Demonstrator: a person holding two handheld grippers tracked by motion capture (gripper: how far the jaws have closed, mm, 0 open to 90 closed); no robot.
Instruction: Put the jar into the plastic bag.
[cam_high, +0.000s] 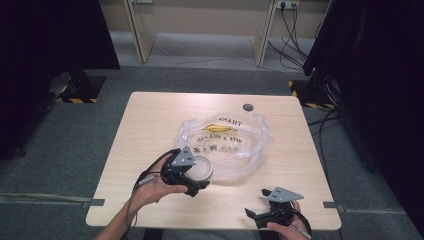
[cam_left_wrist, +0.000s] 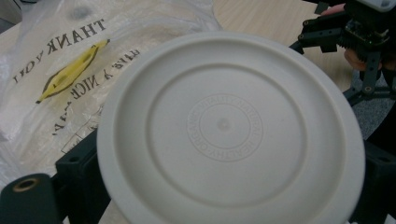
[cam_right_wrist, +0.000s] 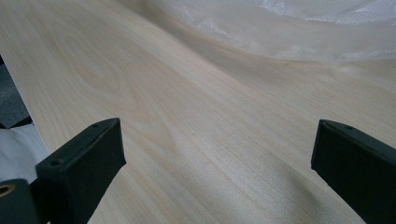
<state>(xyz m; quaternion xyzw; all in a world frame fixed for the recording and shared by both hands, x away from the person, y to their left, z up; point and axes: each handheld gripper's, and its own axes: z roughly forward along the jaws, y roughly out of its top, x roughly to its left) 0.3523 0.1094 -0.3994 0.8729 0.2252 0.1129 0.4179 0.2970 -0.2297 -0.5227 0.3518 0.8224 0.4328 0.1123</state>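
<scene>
A round white container with a ridged plastic lid (cam_left_wrist: 229, 126) sits between the jaws of my left gripper (cam_left_wrist: 229, 177), which is shut on its sides. In the high view this container (cam_high: 204, 168) is held just above the table's front left, at the near edge of a clear plastic bag (cam_high: 225, 140) printed "THANK YOU". My right gripper (cam_high: 256, 202) rests low near the table's front right edge with its jaws wide apart. In its own view the right gripper (cam_right_wrist: 219, 158) is open over bare wood, with the bag (cam_right_wrist: 303, 28) beyond it.
The light wooden table (cam_high: 150, 125) has a small grey round cap (cam_high: 247, 107) set in near its far edge. Grey carpet surrounds it, with dark curtains on stands at both sides and cables at the back right.
</scene>
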